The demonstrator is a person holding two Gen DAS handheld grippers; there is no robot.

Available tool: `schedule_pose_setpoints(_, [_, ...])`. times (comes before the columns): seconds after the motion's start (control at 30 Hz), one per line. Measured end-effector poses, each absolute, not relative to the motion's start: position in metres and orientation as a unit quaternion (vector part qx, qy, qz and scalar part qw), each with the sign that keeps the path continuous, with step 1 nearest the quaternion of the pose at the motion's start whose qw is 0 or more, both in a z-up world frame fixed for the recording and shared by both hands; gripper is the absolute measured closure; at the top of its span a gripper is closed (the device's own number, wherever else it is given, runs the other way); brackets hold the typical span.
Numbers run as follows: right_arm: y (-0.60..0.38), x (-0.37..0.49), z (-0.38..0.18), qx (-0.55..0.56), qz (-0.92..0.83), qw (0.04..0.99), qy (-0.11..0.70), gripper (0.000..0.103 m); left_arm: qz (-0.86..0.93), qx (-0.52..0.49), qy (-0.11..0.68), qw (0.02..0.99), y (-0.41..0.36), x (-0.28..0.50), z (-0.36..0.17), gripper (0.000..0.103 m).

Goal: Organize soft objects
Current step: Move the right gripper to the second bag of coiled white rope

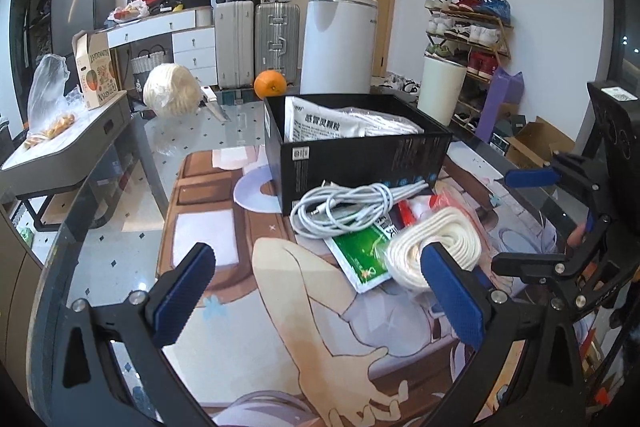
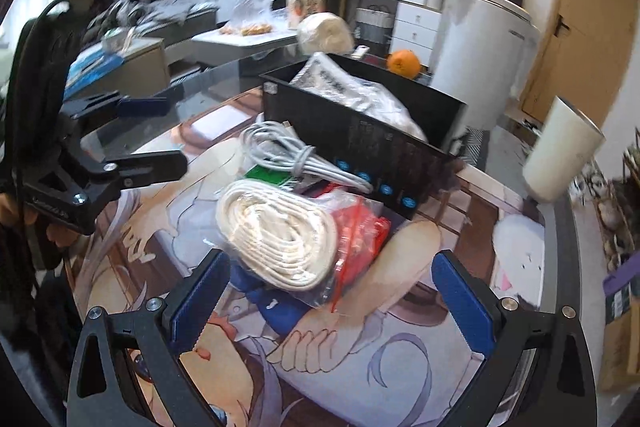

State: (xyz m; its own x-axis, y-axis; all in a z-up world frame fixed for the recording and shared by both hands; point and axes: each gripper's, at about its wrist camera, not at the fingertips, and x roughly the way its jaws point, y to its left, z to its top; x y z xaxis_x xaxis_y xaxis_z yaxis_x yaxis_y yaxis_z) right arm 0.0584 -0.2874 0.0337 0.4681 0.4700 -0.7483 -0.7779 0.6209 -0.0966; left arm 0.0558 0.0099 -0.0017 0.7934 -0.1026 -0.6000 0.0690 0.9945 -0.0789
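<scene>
Two claws hang over the bench, both spread wide and holding nothing. The left claw hovers over the printed mat at the near left of the pile; the right claw faces the pile from the other side, its opening lined up on the bagged rope.

Going left to right in the left wrist view, the loose pile sits just in front of the black box: one white cable bundle resting against the box's near wall, one green sachet partly under it, one red packet mostly hidden, and one coil of white rope in a clear bag at the right end. A red-sealed plastic bag lies just beside the rope in the right wrist view. Inside the box already: one printed medicine pouch and one clear bag of white material.

My judgement is that the rope coil goes next. To do it well, the right claw should come down across the coil's narrow width, bite through the bag onto the rope itself rather than loose film, and lift straight up so the cable and sachets are not dragged. The box is nearly full on its right, so drop toward the left.
</scene>
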Motion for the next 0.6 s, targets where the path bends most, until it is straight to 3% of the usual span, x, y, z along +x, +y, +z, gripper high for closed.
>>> schedule_pose_setpoints(0.6, [-0.239, 0.062, 0.016, -0.318, 0.429, 0.767, 0.355, 0.001, -0.061, -0.042, 0.348, 0.935, 0.018, 0.056, -0.014, 0.000])
